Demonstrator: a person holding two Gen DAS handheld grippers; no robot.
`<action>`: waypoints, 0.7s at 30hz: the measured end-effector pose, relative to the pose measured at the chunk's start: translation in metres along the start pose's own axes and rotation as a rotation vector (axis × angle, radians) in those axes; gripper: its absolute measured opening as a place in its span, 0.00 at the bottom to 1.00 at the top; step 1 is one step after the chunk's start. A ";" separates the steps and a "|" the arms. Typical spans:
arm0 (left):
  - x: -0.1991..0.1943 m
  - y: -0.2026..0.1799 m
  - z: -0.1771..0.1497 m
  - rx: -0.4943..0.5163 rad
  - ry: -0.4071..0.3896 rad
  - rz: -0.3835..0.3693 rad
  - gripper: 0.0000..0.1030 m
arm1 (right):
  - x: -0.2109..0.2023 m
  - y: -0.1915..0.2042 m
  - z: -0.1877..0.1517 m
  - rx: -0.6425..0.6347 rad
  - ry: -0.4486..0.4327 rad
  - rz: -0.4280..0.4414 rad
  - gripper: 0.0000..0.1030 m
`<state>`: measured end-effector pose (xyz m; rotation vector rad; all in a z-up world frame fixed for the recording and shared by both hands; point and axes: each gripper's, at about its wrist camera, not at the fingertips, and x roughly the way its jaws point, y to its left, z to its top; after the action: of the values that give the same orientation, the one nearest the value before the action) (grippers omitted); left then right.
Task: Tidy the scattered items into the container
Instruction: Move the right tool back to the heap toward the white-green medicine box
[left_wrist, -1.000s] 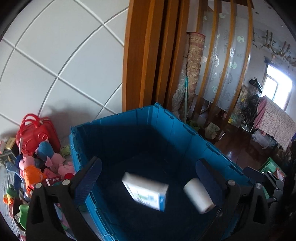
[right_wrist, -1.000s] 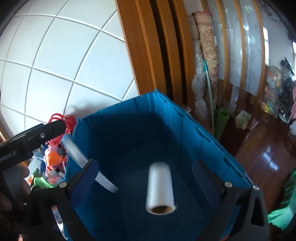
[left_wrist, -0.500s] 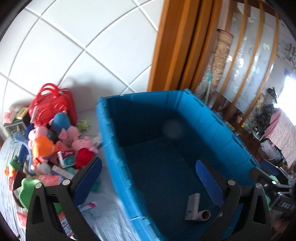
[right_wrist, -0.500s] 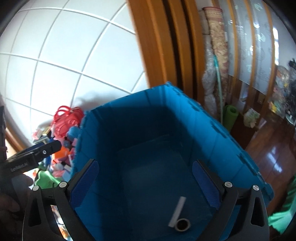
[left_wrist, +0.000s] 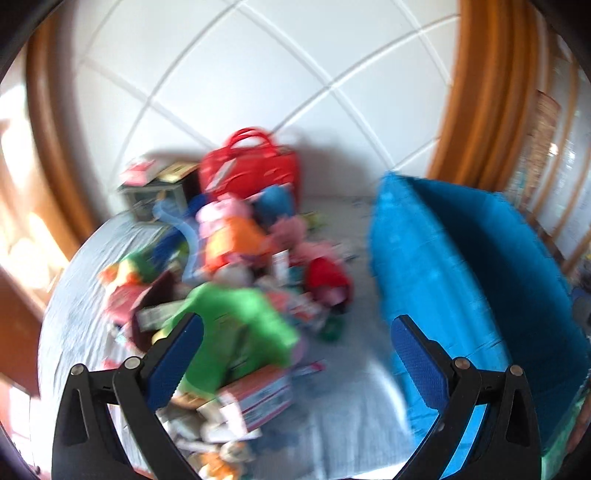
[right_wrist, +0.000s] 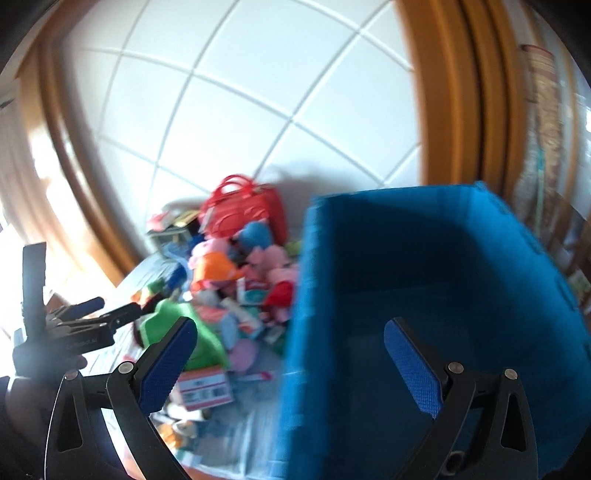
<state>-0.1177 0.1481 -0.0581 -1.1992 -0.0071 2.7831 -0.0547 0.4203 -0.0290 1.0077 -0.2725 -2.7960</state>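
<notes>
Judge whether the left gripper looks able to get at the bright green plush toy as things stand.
Probably yes. The left gripper has its jaws wide open and empty, and the bright green plush toy lies uncovered on top of the pile directly ahead.

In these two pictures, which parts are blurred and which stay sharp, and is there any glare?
Left wrist view: the toy pile and blue crate are smeared by motion, while the left hand-held gripper stays sharp; bright glare at the left edge. Right wrist view: the crate and pile are blurred, the right hand-held gripper crisp; the fisheye bends the wall tile lines.
</notes>
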 end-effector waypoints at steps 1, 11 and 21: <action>-0.002 0.017 -0.008 -0.013 0.007 0.020 1.00 | 0.004 0.015 -0.004 -0.011 0.012 0.019 1.00; -0.004 0.153 -0.119 -0.063 0.130 0.072 1.00 | 0.032 0.142 -0.069 -0.083 0.104 0.072 1.00; 0.024 0.200 -0.205 -0.002 0.251 -0.016 1.00 | 0.063 0.206 -0.171 -0.090 0.179 0.015 1.00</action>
<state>-0.0056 -0.0565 -0.2265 -1.5320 0.0016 2.5995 0.0245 0.1871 -0.1511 1.2177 -0.1306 -2.6555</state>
